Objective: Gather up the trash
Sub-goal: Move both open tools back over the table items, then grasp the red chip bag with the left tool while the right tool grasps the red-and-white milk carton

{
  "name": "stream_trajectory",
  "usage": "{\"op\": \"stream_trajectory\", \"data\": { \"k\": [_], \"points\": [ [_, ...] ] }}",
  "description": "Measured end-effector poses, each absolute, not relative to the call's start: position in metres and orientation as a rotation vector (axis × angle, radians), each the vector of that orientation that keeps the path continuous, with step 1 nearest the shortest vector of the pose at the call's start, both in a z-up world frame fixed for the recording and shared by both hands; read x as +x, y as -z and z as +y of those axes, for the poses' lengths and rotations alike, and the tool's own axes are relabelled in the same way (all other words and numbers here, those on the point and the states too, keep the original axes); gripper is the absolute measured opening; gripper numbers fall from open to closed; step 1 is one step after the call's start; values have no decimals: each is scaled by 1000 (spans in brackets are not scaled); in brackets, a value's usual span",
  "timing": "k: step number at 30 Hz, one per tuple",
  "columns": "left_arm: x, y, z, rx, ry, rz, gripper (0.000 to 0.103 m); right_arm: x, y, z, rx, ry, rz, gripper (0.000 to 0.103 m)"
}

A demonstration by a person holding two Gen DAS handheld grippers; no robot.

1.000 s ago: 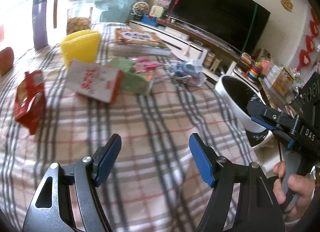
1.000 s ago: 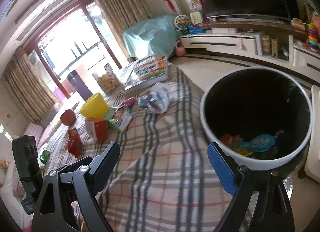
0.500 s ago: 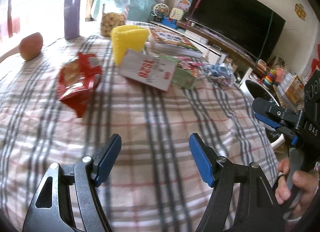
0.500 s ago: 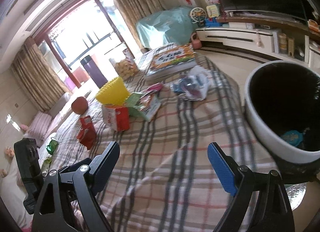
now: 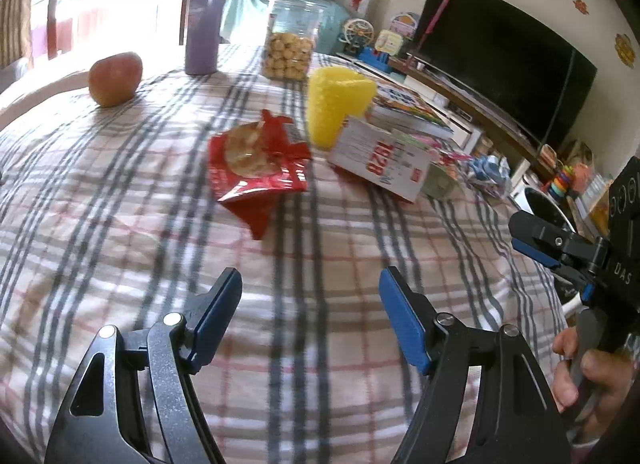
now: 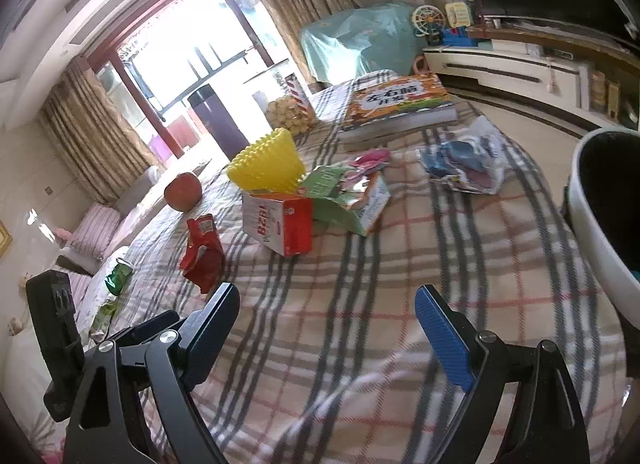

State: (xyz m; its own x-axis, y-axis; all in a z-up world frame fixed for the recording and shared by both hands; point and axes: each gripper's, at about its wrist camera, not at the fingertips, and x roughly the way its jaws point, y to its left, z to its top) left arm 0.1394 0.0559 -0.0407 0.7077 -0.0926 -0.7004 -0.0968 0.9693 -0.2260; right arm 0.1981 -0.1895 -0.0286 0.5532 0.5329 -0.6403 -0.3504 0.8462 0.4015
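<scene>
While both jaws gape empty, left gripper (image 5: 310,320) faces red snack wrapper (image 5: 260,167); right gripper (image 6: 326,328) has bin (image 6: 600,223) rightward.

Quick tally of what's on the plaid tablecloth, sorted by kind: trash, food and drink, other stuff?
Trash: 4 – red snack wrapper, red-and-white carton, green-pink wrappers, crumpled blue-white bag
Food and drink: 3 – red apple, clear biscuit jar, purple tumbler
Other: 2 – yellow bumpy cup, picture books
Total: 9
</scene>
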Motion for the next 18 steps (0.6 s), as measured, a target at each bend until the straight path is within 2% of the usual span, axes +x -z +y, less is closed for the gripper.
{"op": "stream_trajectory", "data": {
  "k": [18],
  "points": [
    [175,47,88,-251,-22,808,75,236,50,-148,302,-598,909,90]
  ]
}}
